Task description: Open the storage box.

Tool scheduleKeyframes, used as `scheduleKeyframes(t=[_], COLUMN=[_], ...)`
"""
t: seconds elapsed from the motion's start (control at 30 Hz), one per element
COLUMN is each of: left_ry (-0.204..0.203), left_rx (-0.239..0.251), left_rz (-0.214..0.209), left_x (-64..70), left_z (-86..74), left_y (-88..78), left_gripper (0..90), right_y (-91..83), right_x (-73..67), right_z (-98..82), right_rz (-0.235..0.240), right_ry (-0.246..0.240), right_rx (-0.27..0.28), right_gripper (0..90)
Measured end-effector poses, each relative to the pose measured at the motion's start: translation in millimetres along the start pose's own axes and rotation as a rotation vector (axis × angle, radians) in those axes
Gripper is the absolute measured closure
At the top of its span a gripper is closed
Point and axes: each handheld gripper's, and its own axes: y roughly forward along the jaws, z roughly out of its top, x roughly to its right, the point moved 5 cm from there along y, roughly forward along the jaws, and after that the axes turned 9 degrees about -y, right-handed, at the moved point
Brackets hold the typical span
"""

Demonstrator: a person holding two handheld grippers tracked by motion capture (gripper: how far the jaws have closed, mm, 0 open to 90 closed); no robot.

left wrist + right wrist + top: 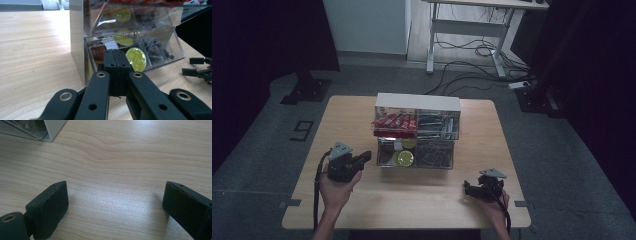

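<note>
Two hand-held grippers sit over a pale wooden worktop (412, 200) on which a clear two-tier organiser (417, 131) stands, white panel at its back. At the near left of the high view, the left gripper (362, 161) is held in a person's left hand (334, 192) just beside the organiser's lower left corner, its fingers pressed together with nothing between them; the left gripper view shows the closed tips in front of the lower tier's tilted-out clear bin (140, 53), apart from it. Inside that bin lie yellow-green round capsules (136, 58), one facing the camera, with a brown packet (96, 52) to their left and dark items (156, 51) in the compartment to their right. The upper tier holds red packets (394, 121) on its left side and dark packets (437, 125) on its right. At the near right of the worktop, well apart from the organiser, the right gripper (468, 189) is held in the right hand (494, 207), pointing left across the wood; the right gripper view shows its fingers (50, 205) spread wide over bare wood grain, gripping nothing, with a corner of the organiser at upper left. Cables trail across the grey floor (262, 150) beyond the worktop.
</note>
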Motion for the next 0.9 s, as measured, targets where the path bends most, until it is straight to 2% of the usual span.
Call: scheduleKeyframes(t=[0.37, 0.9], left_ry=[0.044, 0.062], left_rx=[0.014, 0.007], left_rz=[-0.015, -0.061], left_x=[18.7, 36.6], left_z=[19.0, 41.6], left_y=[0.5, 1.6], left_gripper=[90.0, 90.0], right_y=[-0.2, -0.5], right_x=[0.2, 0.9], right_z=[0.0, -0.1], right_rz=[-0.003, -0.008], right_ry=[0.006, 0.009], right_rx=[0.001, 0.003], right_gripper=[7.2, 8.5])
